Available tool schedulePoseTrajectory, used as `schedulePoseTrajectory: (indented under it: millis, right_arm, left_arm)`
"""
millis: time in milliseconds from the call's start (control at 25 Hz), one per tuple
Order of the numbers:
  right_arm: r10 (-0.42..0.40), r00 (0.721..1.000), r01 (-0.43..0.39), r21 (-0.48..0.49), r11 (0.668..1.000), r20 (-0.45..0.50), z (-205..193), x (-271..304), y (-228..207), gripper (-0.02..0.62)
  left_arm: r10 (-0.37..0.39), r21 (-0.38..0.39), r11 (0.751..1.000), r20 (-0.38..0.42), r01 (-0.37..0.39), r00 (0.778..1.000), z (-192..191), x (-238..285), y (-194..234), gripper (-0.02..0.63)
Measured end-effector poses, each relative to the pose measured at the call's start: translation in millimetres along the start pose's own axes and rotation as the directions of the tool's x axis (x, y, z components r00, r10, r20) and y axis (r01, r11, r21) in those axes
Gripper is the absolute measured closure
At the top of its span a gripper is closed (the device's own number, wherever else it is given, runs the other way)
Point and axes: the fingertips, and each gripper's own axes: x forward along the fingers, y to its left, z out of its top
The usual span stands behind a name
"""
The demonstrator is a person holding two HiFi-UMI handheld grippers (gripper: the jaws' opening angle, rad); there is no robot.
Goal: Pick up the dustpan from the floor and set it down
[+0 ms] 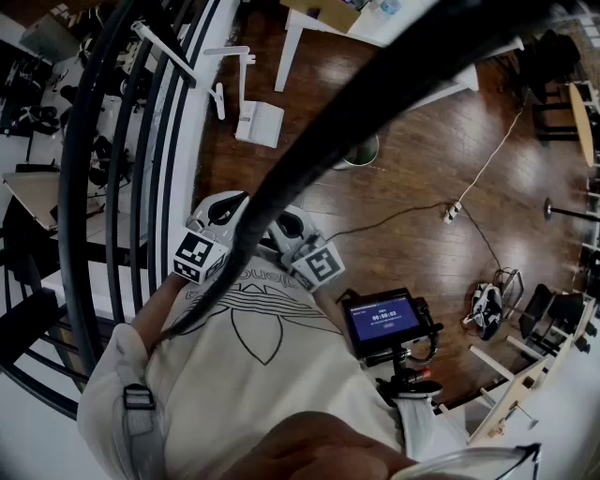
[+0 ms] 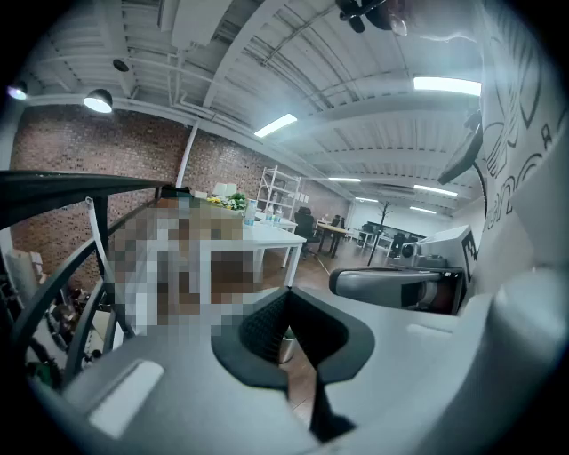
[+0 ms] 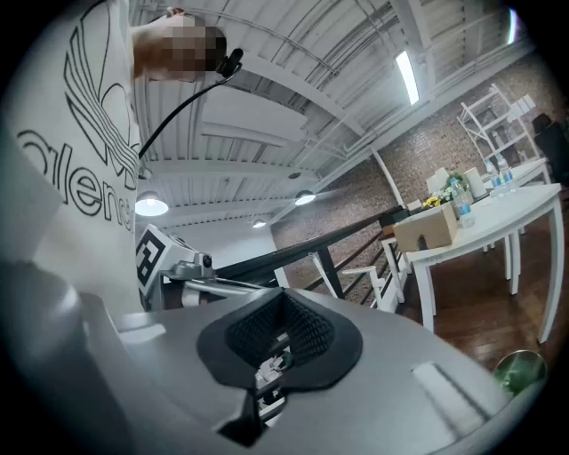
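- Nothing of the task is done yet, as far as the views show: the dustpan stands on the wooden floor, untouched.
- It sits just beside the near leg of the white counter, out from under the top, with its flat white pan on the floor and its long handle standing up.
- The left tool is fully closed, its black pads meeting at the tips with nothing gripped between them.
- The right tool looks closed the same way, pads together and empty.
- Both tools are held close against the person's white shirt, well apart from the counter and the dustpan beside it.
- What is left, in my judgement, is the whole job: get over to the counter, reach down, open a tool, close it on the handle, lift, and set the dustpan down.
- Counted: one dustpan, two tools and one counter.
- One cardboard box stands on that counter.
- One round green bin stands on the floor just in front of the counter, near the dustpan.
- One power strip lies with its cable farther out on the floor.
- A short white piece lies by the dustpan on the side away from the counter; I cannot tell whether it is a brush.
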Motion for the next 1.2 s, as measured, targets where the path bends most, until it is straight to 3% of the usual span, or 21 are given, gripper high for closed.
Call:
schedulePoseTrajectory:
  millis: [280,520,640,760,800,880,920,1080,1200]
  right_arm:
    - [0.011,1.000,-0.011,0.013,1.000,-0.021,1,33,-52,0.593]
    - [0.001,0.996,0.001,0.019,1.000,-0.091,4,103,-98,0.594]
    - [-0.010,0.993,0.014,0.034,0.999,-0.114,8,130,-113,0.592]
    - [-0.033,0.994,0.037,0.041,0.998,-0.107,8,142,-120,0.592]
    - [-0.041,0.993,0.048,0.060,0.997,-0.114,6,139,-119,0.592]
    - [-0.051,0.991,0.066,0.113,0.991,-0.127,2,132,-121,0.592]
    - [-0.055,0.989,0.075,0.142,0.987,-0.135,-3,129,-128,0.592]
    - [-0.083,0.982,0.120,0.215,0.969,-0.172,-13,111,-165,0.592]
    - [-0.142,0.969,0.190,0.243,0.951,-0.201,-18,91,-180,0.592]
  left_arm:
    - [0.089,0.038,0.995,-0.046,-0.088,0.995,-1,38,42,0.586]
    - [0.109,0.083,0.991,-0.067,-0.104,0.992,7,77,141,0.586]
    - [0.076,0.075,0.995,-0.057,-0.072,0.995,7,109,191,0.585]
    - [0.085,0.178,0.982,-0.118,-0.063,0.989,-6,146,238,0.584]
    - [0.105,0.201,0.977,-0.140,-0.076,0.985,-16,158,251,0.556]
    - [0.136,0.197,0.975,-0.167,-0.102,0.977,-35,188,276,0.352]
    - [0.149,0.187,0.975,-0.172,-0.116,0.974,-40,206,291,0.304]
    - [0.226,0.162,0.965,-0.111,-0.206,0.968,-25,274,344,0.249]
    - [0.213,0.162,0.967,-0.090,-0.197,0.973,-23,308,354,0.249]
